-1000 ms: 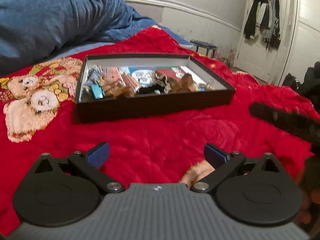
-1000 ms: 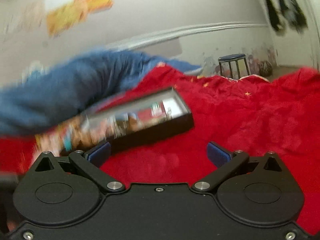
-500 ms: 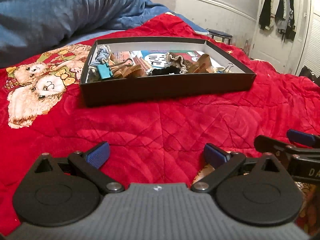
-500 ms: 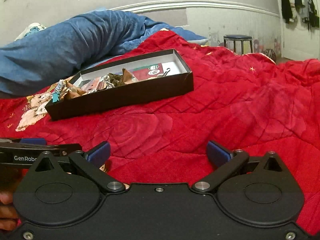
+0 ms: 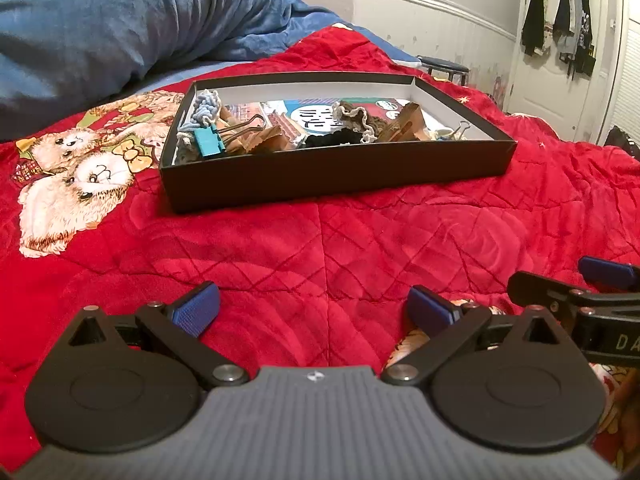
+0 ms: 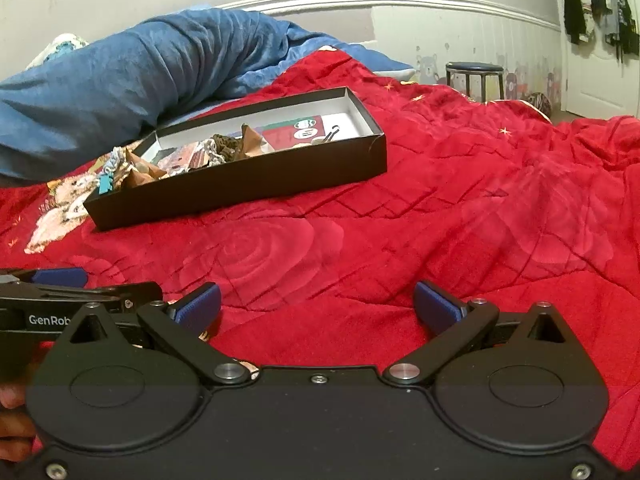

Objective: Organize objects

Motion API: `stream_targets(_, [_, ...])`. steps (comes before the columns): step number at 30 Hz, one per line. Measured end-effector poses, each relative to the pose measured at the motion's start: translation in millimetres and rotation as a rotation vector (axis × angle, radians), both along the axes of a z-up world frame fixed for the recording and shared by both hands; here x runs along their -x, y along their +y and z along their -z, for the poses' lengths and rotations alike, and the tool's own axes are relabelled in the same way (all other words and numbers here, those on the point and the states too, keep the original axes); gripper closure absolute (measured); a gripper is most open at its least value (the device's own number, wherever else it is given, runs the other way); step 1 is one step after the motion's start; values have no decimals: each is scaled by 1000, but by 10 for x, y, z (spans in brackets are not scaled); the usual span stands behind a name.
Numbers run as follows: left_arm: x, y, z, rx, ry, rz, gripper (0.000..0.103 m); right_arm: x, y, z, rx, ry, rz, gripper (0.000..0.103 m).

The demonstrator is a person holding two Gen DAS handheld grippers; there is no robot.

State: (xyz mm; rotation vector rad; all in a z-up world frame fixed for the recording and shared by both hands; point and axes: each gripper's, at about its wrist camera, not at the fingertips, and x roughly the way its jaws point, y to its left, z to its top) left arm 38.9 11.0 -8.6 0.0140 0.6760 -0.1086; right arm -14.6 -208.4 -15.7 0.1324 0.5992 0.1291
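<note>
At the far left of the bed lies a rumpled blue blanket (image 5: pixel 120 28), and below it the red quilt (image 5: pixel 320 248) shows a printed pair of teddy bears (image 5: pixel 76 176). Just right of the bears sits the shallow black box (image 5: pixel 332 172), its near wall facing the left wrist camera. All the small things in view lie inside it: at its left end a pale blue knitted piece (image 5: pixel 206 108) with a teal binder clip (image 5: pixel 208 142) just in front, then crumpled brown paper (image 5: pixel 264 140), a black scrunchie-like band (image 5: pixel 332 140), a grey crocheted strip (image 5: pixel 356 118), and at the right end a small black binder clip (image 5: pixel 462 128); printed cards line the floor. No loose item shows on the quilt. That fits either a box already filled or a jumble about to be sorted, and the pictures do not settle which. The left gripper (image 5: pixel 312 308) hovers low over the quilt, well short of the box, its blue pads spread wide and holding nothing. To its right the right gripper (image 6: pixel 316 304) is level with it, likewise spread and empty, seeing the box at an angle. Any reach into the box would go best coming in over the near wall from above, since the contents overlap, and closing on one item's free edge, such as the teal clip's wire handles, would avoid dragging neighbours along.
</note>
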Motion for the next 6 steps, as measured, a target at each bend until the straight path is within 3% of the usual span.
stream_targets(6, [8,-5,11,-5,-2,0,0,16,118,7,94,27,5,0])
